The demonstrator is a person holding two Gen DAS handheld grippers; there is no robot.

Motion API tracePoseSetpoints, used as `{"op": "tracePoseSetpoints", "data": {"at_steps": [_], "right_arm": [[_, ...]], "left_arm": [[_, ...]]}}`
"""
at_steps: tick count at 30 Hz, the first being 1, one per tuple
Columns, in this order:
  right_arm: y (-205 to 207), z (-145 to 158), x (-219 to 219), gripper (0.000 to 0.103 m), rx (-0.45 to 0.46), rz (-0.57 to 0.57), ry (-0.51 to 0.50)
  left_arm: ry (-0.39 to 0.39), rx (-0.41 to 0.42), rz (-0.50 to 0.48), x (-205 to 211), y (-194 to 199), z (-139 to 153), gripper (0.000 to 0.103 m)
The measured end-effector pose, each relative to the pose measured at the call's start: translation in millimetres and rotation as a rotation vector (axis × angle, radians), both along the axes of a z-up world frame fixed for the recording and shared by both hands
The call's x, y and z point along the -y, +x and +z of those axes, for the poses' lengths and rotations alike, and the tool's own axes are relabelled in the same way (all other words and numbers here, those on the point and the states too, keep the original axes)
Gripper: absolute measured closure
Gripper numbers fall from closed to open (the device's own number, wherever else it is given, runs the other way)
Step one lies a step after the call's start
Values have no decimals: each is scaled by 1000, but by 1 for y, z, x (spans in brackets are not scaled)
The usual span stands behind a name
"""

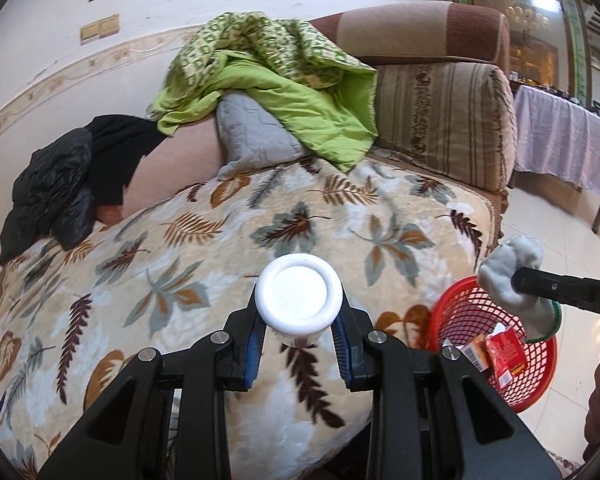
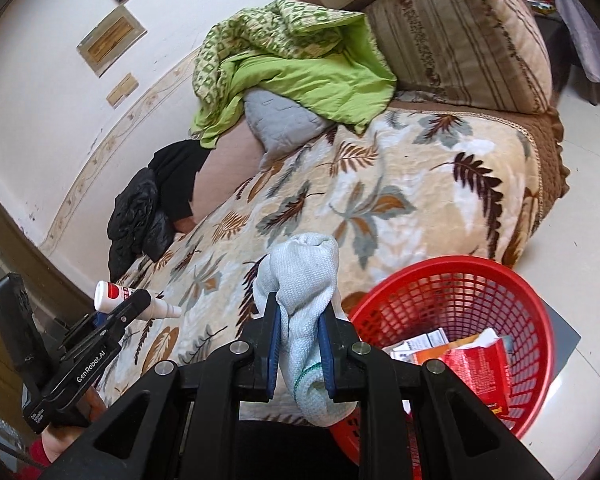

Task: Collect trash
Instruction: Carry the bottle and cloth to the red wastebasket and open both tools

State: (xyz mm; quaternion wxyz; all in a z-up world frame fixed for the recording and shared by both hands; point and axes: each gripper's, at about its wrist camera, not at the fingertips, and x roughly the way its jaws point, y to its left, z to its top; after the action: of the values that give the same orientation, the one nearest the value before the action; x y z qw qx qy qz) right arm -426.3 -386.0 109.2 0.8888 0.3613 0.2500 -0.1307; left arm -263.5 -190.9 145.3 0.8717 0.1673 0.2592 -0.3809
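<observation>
Left tongs (image 1: 299, 334) clamp white bottle (image 1: 293, 295) – label hidden | right tongs (image 2: 299, 346) pinch sock (image 2: 304, 300) beside red basket (image 2: 452, 276)

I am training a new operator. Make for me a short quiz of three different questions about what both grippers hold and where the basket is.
1. True or false: the left gripper is shut on a white bottle.
2. The right gripper holds: A) a red packet, B) a pale sock, C) nothing.
3. Fill in: the red basket stands on the ____, beside the leaf-patterned sofa cover.

Key: 1 true; 2 B; 3 floor.
</observation>
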Motion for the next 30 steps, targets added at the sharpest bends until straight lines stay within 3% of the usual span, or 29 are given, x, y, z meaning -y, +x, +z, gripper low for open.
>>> {"op": "tracePoseSetpoints", "data": {"at_steps": [7, 14, 18, 21, 22, 23, 24, 25, 30], "right_arm": [[-21, -6, 14, 84, 4, -41, 28], [-45, -13, 29, 82, 3, -103, 62], [-53, -19, 36, 82, -11, -139, 82], [-55, -23, 43, 76, -34, -168, 95], [-57, -23, 45, 68, -43, -182, 97], [-59, -24, 47, 64, -46, -195, 98], [-61, -24, 49, 59, -47, -206, 99], [-64, -24, 50, 59, -49, -215, 100], [-69, -15, 47, 59, -58, -239, 59]], "left_arm": [[6, -30, -83, 27, -20, 2, 74], [-9, -219, -291, 67, -44, -1, 74], [11, -297, -362, 90, -56, -13, 74], [19, -351, -396, 102, -60, -22, 73], [23, -366, -409, 106, -61, -24, 67], [25, -376, -415, 108, -61, -26, 52], [25, -387, -417, 111, -61, -27, 44], [14, -395, -416, 111, -60, -27, 38], [-16, -389, -386, 98, -55, -17, 38]]}}
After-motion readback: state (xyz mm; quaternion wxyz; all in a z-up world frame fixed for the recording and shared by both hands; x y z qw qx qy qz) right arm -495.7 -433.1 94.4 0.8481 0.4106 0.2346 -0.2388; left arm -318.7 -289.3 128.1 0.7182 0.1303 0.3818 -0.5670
